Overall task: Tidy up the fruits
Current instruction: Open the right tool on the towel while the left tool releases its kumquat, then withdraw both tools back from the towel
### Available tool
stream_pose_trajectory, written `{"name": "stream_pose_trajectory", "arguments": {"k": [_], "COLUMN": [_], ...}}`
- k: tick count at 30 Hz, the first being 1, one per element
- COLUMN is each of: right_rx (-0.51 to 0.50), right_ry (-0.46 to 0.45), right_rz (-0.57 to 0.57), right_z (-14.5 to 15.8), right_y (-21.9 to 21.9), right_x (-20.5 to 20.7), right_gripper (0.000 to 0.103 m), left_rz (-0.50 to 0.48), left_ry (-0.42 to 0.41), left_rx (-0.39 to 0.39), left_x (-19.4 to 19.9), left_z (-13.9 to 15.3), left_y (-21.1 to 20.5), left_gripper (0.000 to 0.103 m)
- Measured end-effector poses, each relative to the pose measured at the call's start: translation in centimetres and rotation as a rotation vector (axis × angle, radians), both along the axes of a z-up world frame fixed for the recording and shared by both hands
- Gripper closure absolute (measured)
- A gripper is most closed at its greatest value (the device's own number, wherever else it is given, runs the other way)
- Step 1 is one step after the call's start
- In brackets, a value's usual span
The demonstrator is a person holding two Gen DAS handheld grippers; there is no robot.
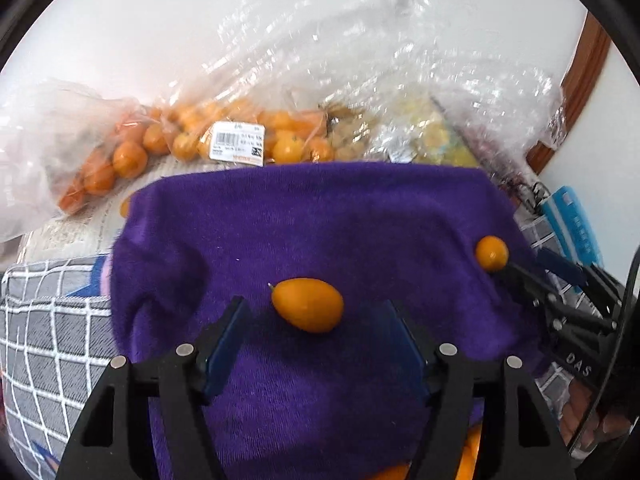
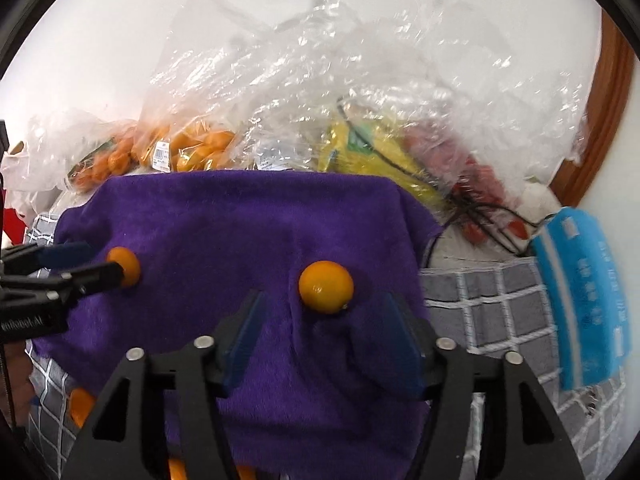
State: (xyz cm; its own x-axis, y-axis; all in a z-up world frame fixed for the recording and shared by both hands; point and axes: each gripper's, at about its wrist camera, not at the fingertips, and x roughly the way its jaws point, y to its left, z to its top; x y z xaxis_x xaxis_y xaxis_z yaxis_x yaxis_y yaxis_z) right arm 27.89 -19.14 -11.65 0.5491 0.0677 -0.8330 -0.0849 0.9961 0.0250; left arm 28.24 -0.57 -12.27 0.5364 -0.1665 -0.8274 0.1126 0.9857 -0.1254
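Two small orange kumquats lie on a purple towel [image 1: 320, 216]. In the left wrist view an oval kumquat [image 1: 307, 304] lies just ahead of my open left gripper [image 1: 316, 312], between its blue pads and apart from them. A second kumquat [image 1: 491, 253] lies at the towel's right edge, by my right gripper's fingertips [image 1: 516, 270]. In the right wrist view that round kumquat [image 2: 326, 287] sits on the towel [image 2: 240, 216] just ahead of my open right gripper [image 2: 324, 308]. The oval kumquat [image 2: 125, 266] shows at the left, by my left gripper's fingers [image 2: 92, 274].
Clear plastic bags of orange fruit [image 1: 192, 140] lie behind the towel against a white wall. A crinkled bag with yellow and red packets [image 2: 400, 152] is at back right. A blue packet [image 2: 588, 300] lies on the grey checked cloth [image 2: 480, 304]. More orange fruit [image 2: 80, 404] shows below the towel.
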Motion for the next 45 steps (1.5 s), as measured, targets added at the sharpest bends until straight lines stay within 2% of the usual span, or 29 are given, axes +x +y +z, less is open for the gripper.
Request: {"name": "stream_pose_trajectory", "arguments": {"k": [5, 11, 16, 19, 21, 24, 27, 33, 36, 39, 45], "right_rx": [0.001, 0.042, -0.003, 0.037, 0.076, 0.079, 0.064, 0.053, 0.076, 0.086, 0.053], "right_ry": [-0.056, -0.074, -0.139, -0.144, -0.142, -0.163, -0.167, -0.183, -0.18, -0.178, -0.16], "right_rz": [-0.08, -0.11, -0.14, -0.13, -0.127, -0.129, -0.128, -0.136, -0.132, -0.137, -0.125], "right_z": [2.7, 5.3, 7.8, 9.0, 9.7, 10.9, 11.6, 12.1, 11.8, 11.3, 9.4], "right_y": [-1.1, -2.1, -2.1, -2.2, -2.3, -2.3, -2.1, -1.9, -2.2, -2.3, -1.7], "right_x": [-3.3, -7.4, -11.7, -13.9, -15.4, -17.4, -19.2, -22.1, -22.6, -22.8, -22.3], "right_gripper": [0.036, 0.036, 0.036, 0.036, 0.036, 0.036, 0.031, 0.029, 0.029, 0.028, 0.028], "left_rz": [0.011, 0.021, 0.057, 0.075, 0.079, 0.083, 0.084, 0.071, 0.078, 0.093, 0.106], "left_ry": [-0.027, -0.049, -0.085, -0.122, -0.139, -0.176, -0.178, -0.186, -0.196, -0.179, -0.172], "left_rx": [-0.012, 0.015, -0.036, -0.055, -0.031, 0.017, 0.027, 0.057, 0.034, 0.009, 0.041], "left_x": [-2.6, -6.7, -10.6, -12.7, -14.0, -16.2, -17.9, -20.9, -22.0, -22.4, -22.0], "left_z": [1.7, 3.4, 5.0, 5.8, 6.3, 7.0, 7.5, 8.0, 8.0, 7.5, 5.6], "left_y": [0.2, -0.1, 0.8, 1.2, 1.2, 1.3, 1.4, 1.2, 1.3, 1.5, 1.6], "left_gripper": [0.034, 0.034, 0.034, 0.034, 0.034, 0.034, 0.034, 0.034, 0.034, 0.034, 0.034]}}
